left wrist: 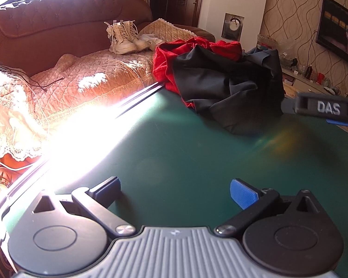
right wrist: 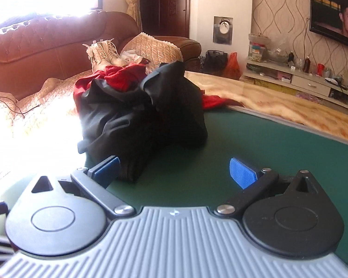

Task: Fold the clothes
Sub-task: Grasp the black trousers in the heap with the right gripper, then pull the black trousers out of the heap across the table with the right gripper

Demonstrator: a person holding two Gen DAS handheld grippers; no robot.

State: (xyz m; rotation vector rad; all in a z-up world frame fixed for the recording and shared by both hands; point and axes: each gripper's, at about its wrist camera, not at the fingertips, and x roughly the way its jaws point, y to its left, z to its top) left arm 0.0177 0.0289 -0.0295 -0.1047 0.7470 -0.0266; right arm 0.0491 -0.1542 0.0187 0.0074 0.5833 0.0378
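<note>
A crumpled dark garment (left wrist: 229, 85) lies in a heap on the green table (left wrist: 174, 143), on top of a red garment (left wrist: 164, 62). My left gripper (left wrist: 175, 192) is open and empty, low over bare table well short of the heap. My right gripper (right wrist: 174, 171) is open and empty; a low corner of the dark garment (right wrist: 141, 115) lies just beyond its left pad (right wrist: 109, 166), apart or touching I cannot tell. The red garment (right wrist: 123, 74) shows behind the heap. The right gripper's body shows at the right edge of the left wrist view (left wrist: 327, 108).
A brown sofa (left wrist: 58, 27) with a quilted cover stands beyond the table's left edge, with white boots (left wrist: 125, 37) on it. Strong sun glare washes out the table's left side. A TV (right wrist: 336, 11) and a low cabinet (right wrist: 301, 78) stand at the right wall.
</note>
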